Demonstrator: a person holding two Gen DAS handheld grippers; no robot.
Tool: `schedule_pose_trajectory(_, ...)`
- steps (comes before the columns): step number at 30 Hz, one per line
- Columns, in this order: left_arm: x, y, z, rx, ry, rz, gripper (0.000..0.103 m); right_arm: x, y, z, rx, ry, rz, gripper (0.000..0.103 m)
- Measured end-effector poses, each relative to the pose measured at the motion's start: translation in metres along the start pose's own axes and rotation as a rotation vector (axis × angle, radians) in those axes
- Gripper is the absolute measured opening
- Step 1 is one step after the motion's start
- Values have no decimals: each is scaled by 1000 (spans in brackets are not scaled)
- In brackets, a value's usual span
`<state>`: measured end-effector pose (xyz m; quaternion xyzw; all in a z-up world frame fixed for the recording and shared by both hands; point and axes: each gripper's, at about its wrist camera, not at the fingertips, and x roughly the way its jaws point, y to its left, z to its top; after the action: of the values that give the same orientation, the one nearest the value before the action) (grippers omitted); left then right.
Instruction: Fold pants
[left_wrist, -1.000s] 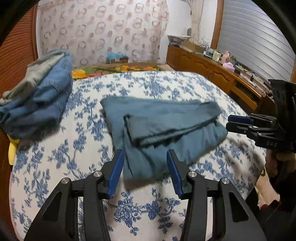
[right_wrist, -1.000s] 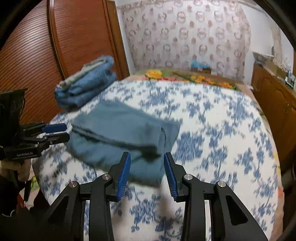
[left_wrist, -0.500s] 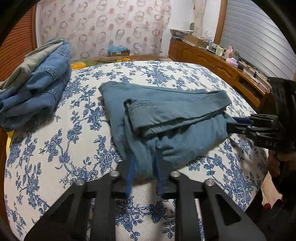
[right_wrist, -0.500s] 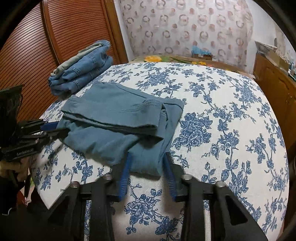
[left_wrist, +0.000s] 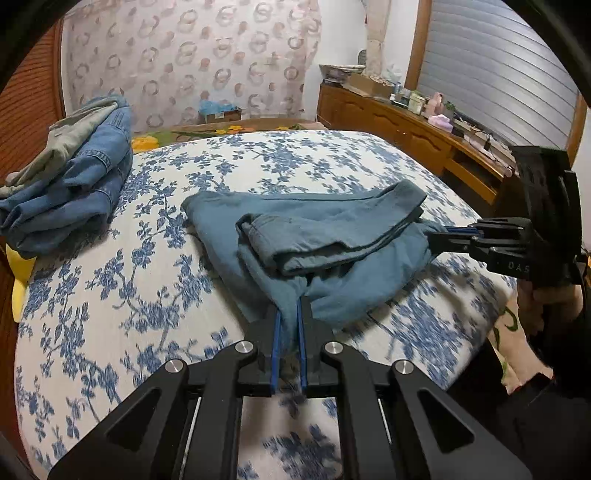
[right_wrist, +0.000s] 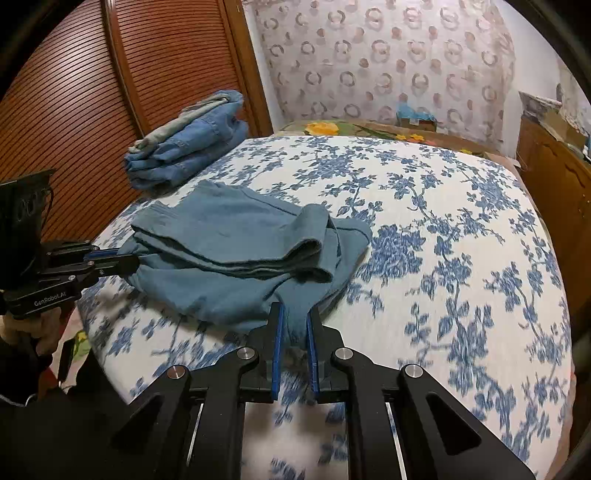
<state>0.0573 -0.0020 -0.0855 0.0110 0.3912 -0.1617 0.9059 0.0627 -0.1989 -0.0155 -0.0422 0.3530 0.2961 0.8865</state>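
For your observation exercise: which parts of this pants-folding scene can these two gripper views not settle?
- Near hem of the teal pants: both views, pinched inside the left gripper and right gripper.
- Small items on the sideboard: left view, too small.
- Bedspread print beside the grippers: blurred.
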Motion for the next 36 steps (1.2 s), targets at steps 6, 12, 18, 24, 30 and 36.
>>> schedule_pose_trajectory(6, -10, -8, -6, 8, 0, 1, 9, -16, 3, -13, 1, -5, 18, 12)
schedule_pose_trajectory(12, -1, -6, -9, 6, 32, 36, 18, -16, 1, -14, 7, 4, 17, 12)
schedule_pose_trajectory(18, 1, -3, -6, 7, 26, 40, 43, -21, 6, -11, -1, -13, 5, 28)
schedule_pose_trajectory(24, 16, -3, -4, 22, 55, 52, 45, -16, 11, -10, -35, -6, -9, 39)
schedule_pose_trajectory(30, 31, -4, 2, 55, 86, 69, 45, 4, 12, -5, -75, 43, -42, 40)
schedule_pose_trajectory(36, 36, -2, 13, 69, 79, 85, 45, 19, 14, 5, -115, 71, -82, 40)
